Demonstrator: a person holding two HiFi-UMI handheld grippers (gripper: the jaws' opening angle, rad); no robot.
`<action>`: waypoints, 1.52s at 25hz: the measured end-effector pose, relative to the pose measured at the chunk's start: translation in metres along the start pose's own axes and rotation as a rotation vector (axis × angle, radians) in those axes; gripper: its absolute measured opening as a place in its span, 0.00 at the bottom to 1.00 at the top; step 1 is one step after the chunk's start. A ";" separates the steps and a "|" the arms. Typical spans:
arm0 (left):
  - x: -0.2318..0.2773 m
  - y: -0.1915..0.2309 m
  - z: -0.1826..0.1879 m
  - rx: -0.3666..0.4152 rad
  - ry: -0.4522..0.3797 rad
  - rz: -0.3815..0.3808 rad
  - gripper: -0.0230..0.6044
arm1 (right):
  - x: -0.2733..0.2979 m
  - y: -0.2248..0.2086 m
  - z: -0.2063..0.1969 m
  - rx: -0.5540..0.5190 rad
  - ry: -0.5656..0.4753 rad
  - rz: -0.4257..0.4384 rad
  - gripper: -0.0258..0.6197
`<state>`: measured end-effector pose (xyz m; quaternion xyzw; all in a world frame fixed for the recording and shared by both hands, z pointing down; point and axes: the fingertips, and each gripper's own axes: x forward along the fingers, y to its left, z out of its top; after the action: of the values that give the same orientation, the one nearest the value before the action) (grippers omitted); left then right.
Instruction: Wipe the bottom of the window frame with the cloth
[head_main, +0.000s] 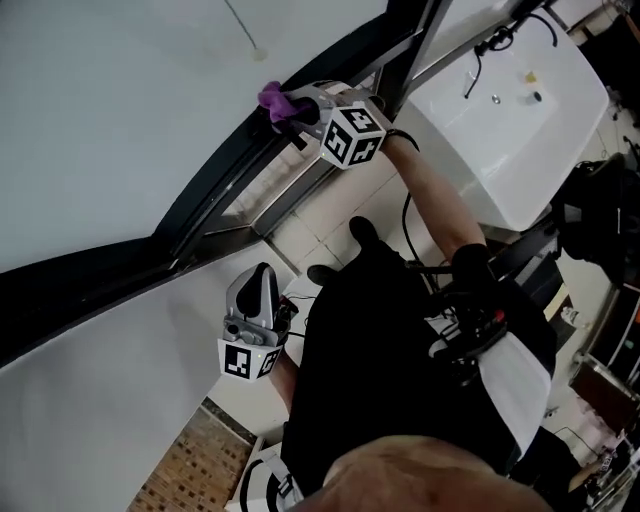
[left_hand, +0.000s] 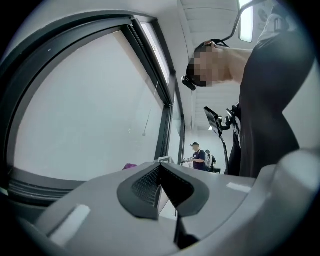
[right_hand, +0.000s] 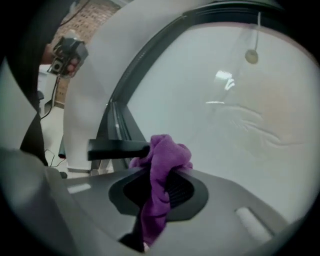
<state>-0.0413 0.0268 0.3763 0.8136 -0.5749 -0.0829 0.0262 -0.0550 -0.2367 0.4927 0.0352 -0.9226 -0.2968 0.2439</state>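
The right gripper (head_main: 295, 110), upper middle of the head view, pinches the purple cloth (right_hand: 162, 160) tight. The cloth sits right at the dark window frame (head_main: 210, 200), which runs from lower left to upper right. The left gripper (head_main: 260, 285) hangs lower, closed on nothing and farther away.

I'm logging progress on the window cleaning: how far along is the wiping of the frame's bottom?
Done: the purple cloth is clamped in the right tool, which is up at the dark window frame. In hand: the cloth meets the frame's lower rail. Left: no wiped stretch can be told apart, so assume most of the rail, down toward the shut, empty left tool, remains.
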 end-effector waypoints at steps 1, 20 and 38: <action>0.003 -0.003 -0.002 -0.006 0.003 -0.002 0.04 | -0.010 0.010 -0.001 -0.026 -0.019 0.030 0.13; 0.034 -0.010 -0.017 -0.054 0.032 0.007 0.04 | 0.009 -0.034 -0.025 0.156 0.076 0.052 0.13; 0.032 0.012 -0.021 -0.075 -0.001 0.091 0.04 | 0.017 -0.057 -0.066 0.199 0.258 0.107 0.13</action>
<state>-0.0387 -0.0085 0.3950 0.7850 -0.6078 -0.1035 0.0604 -0.0439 -0.3222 0.5139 0.0476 -0.9091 -0.1838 0.3709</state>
